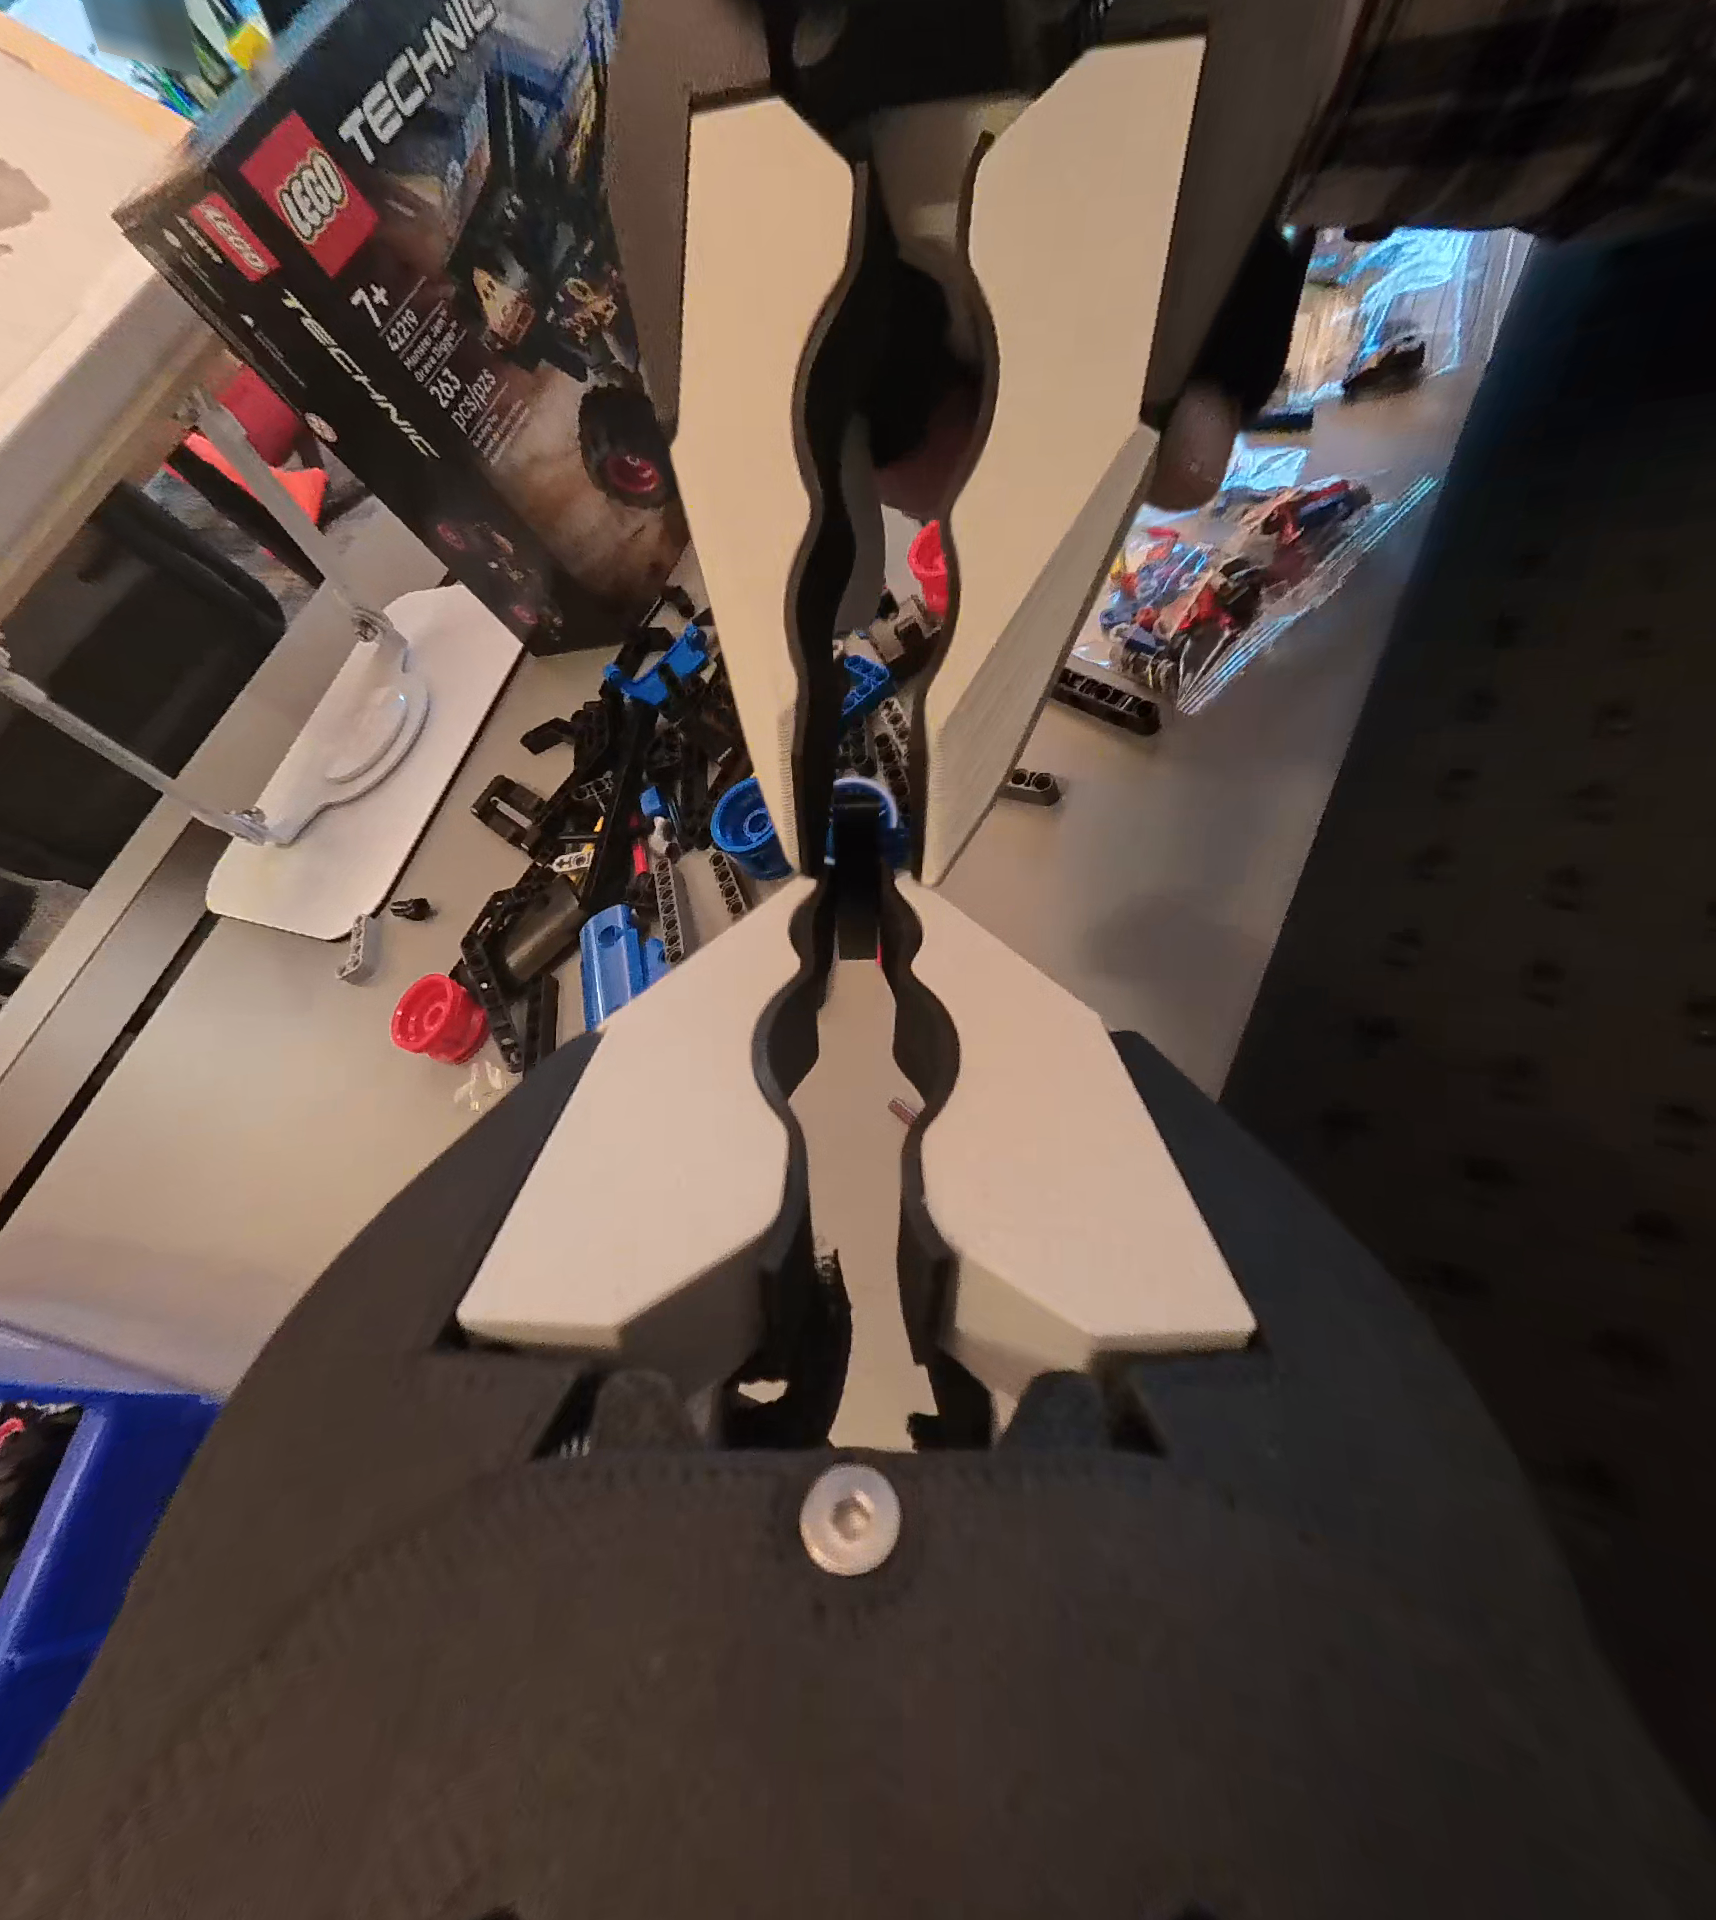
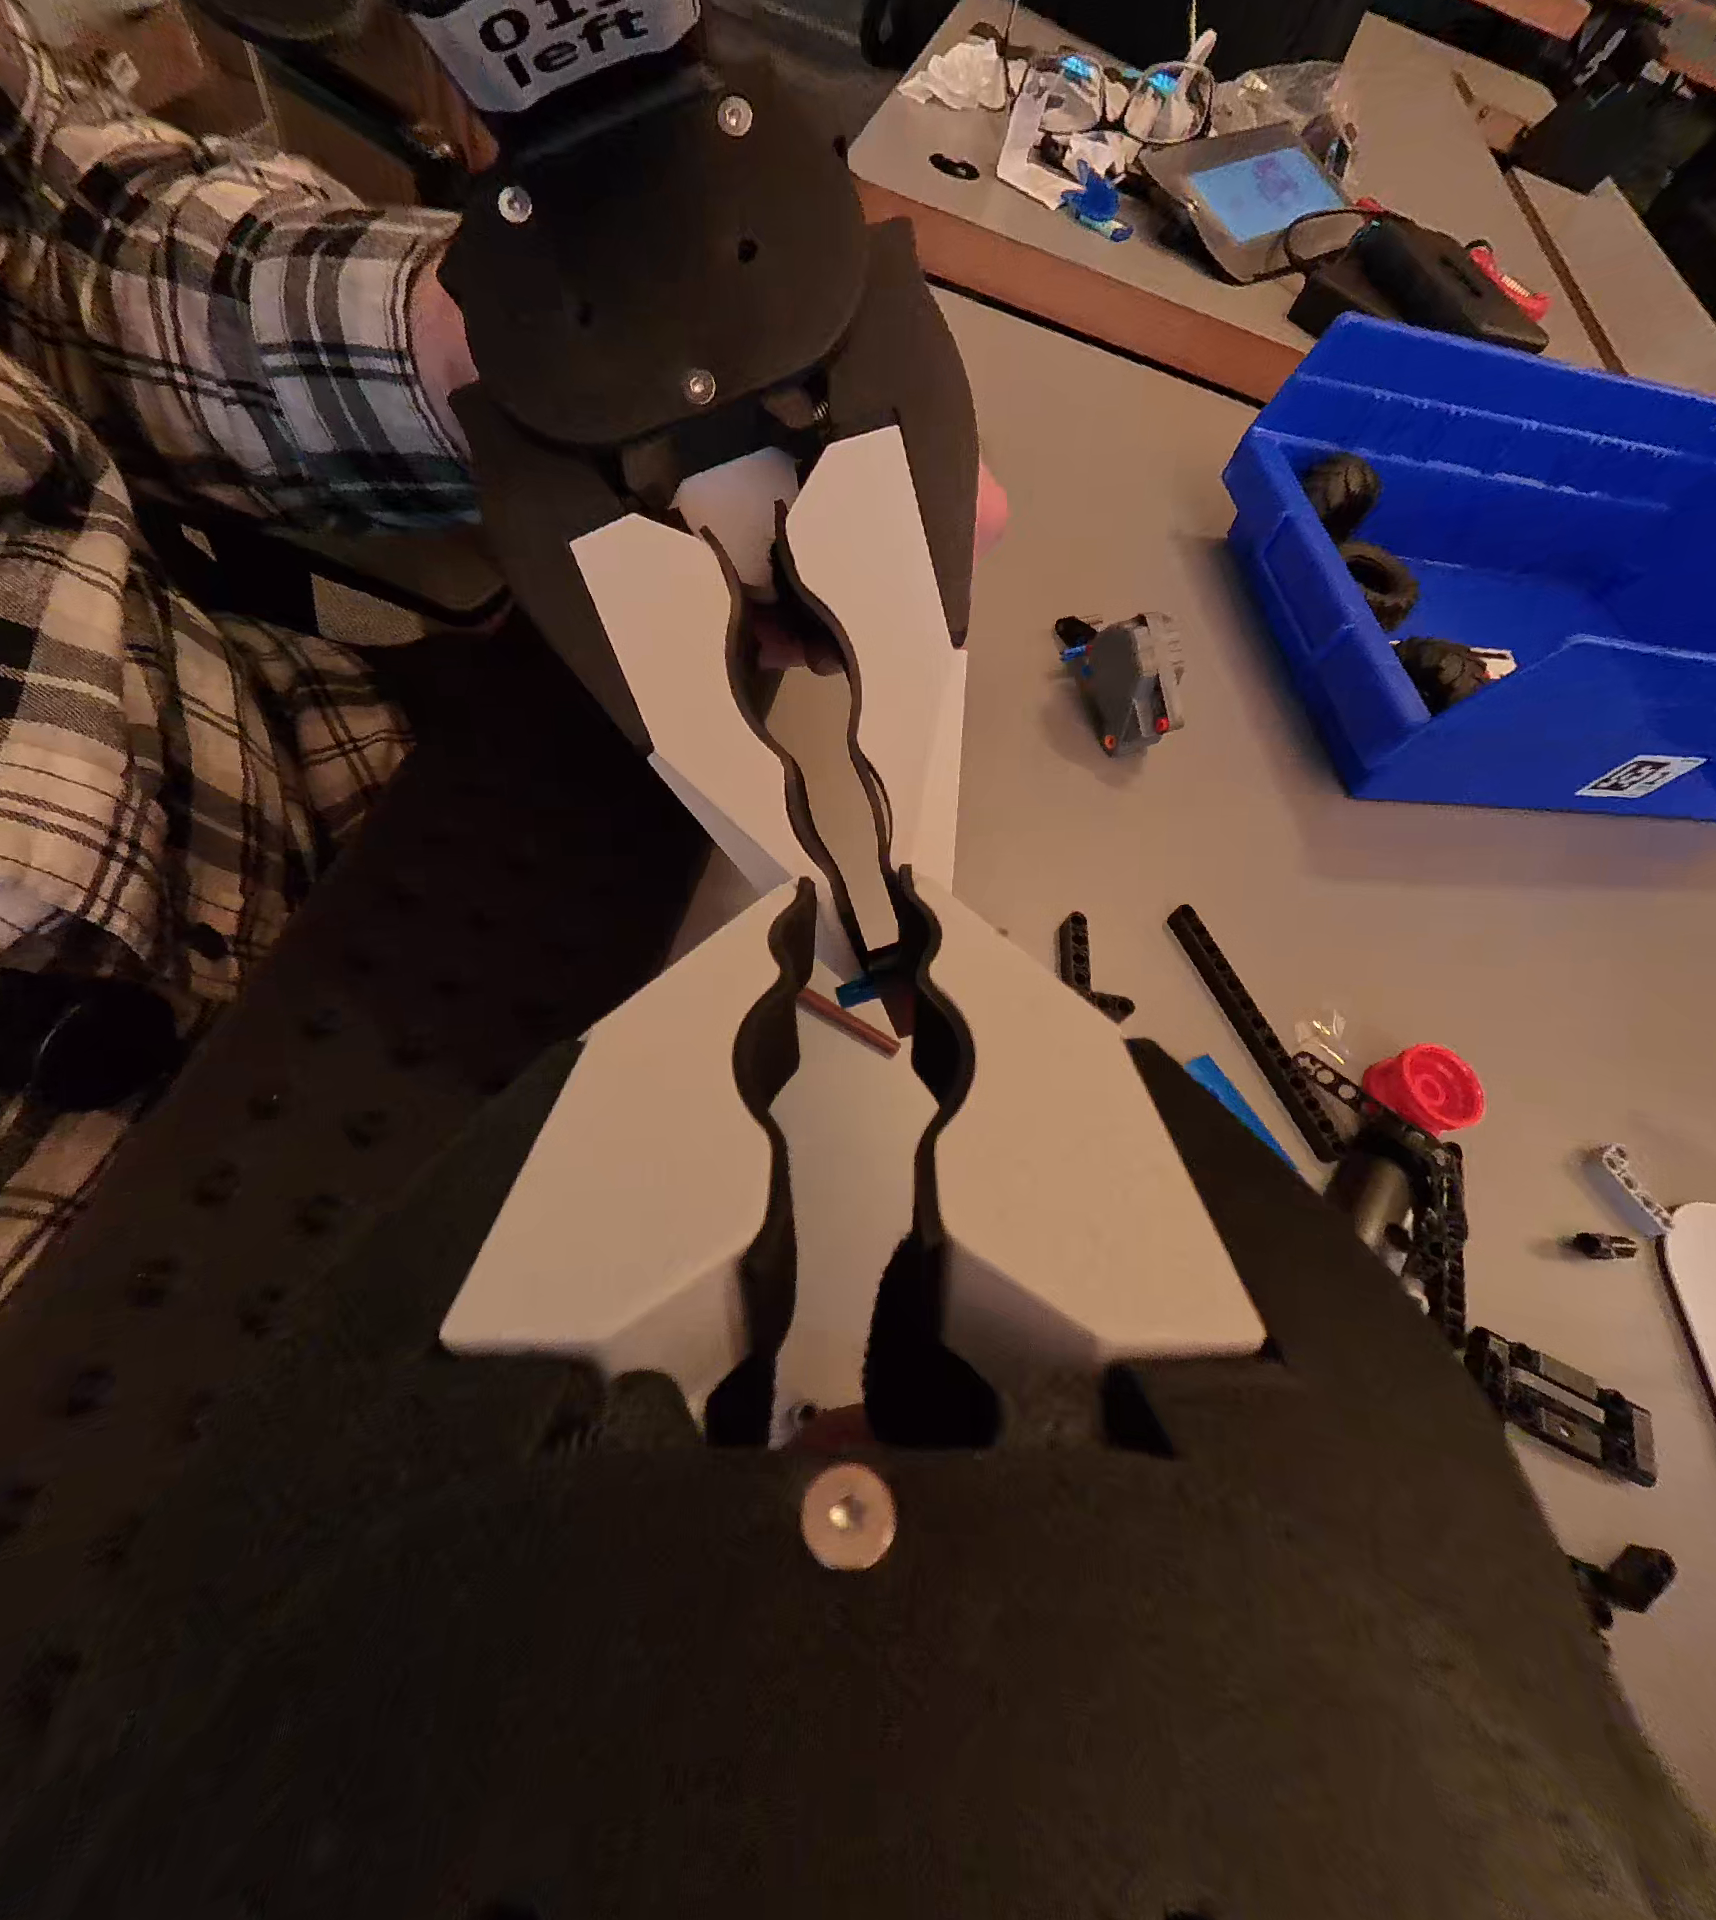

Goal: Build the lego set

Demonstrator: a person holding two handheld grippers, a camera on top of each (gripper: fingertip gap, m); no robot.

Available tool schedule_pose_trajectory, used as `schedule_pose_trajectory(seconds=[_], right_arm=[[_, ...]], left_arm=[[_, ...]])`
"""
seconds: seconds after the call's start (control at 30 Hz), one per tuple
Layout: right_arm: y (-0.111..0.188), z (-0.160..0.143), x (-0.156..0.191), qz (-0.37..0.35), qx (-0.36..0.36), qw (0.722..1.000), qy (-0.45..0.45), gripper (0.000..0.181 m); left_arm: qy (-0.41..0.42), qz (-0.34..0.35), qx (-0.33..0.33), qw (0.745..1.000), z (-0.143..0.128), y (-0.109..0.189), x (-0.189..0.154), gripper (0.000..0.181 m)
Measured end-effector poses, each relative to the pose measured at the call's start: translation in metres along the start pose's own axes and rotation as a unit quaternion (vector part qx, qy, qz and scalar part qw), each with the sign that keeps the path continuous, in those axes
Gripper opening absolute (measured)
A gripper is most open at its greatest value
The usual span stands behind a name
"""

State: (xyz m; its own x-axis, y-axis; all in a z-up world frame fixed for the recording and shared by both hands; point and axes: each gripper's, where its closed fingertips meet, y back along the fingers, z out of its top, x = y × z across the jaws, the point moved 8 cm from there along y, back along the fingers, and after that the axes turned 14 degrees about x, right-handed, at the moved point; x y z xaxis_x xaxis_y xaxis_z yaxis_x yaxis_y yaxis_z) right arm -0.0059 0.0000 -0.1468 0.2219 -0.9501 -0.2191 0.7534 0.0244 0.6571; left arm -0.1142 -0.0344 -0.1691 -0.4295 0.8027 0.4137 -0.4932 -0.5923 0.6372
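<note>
1. The left hand-held gripper (image 1: 859, 883) clenches a small black plastic lego piece (image 1: 856, 894) above the grey bench (image 1: 1145, 904).
2. The right hand-held gripper (image 2: 859, 935) meets it tip to tip, apparently pinching the same piece beside a blue pin (image 2: 856, 992).
3. Likely light, rigid, slippery: grip flat faces.

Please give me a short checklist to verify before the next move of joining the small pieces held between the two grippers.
1. Left gripper grips the black piece: ok.
2. Right gripper grips a piece: cannot tell.
3. Brown axle and blue pin lined up: cannot tell, partly hidden.
4. Both tips meet above the table: ok.
5. Spare parts near: ok, red hub and long black beam lie close.
</note>
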Motion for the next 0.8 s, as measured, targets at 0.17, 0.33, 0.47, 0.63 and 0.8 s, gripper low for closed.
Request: schedule_pose_trajectory(seconds=[0.17, 0.33, 0.47, 0.63, 0.8], right_arm=[[-0.005, -0.006, -0.005, -0.014, -0.009, 1.000, -0.015, 0.011], [-0.012, -0.002, -0.010, -0.026, -0.008, 0.999, -0.018, 0.000], [-0.012, 0.006, -0.015, -0.014, -0.024, 0.999, -0.038, 0.018], [-0.010, 0.016, -0.024, -0.015, -0.022, 0.999, -0.037, 0.023], [-0.020, 0.028, -0.025, -0.006, -0.003, 1.000, -0.005, 0.024]], left_arm=[[0.004, 0.003, 0.011, 1.000, -0.005, -0.005, 0.005, 0.005], [0.018, 0.010, 0.009, 1.000, -0.012, -0.004, 0.011, 0.005], [0.041, 0.018, 0.000, 0.999, -0.018, 0.000, 0.017, 0.005], [0.072, 0.012, -0.037, 0.997, -0.026, 0.015, 0.026, 0.005], [0.073, 0.031, -0.044, 0.996, -0.027, 0.027, 0.029, 0.005]])
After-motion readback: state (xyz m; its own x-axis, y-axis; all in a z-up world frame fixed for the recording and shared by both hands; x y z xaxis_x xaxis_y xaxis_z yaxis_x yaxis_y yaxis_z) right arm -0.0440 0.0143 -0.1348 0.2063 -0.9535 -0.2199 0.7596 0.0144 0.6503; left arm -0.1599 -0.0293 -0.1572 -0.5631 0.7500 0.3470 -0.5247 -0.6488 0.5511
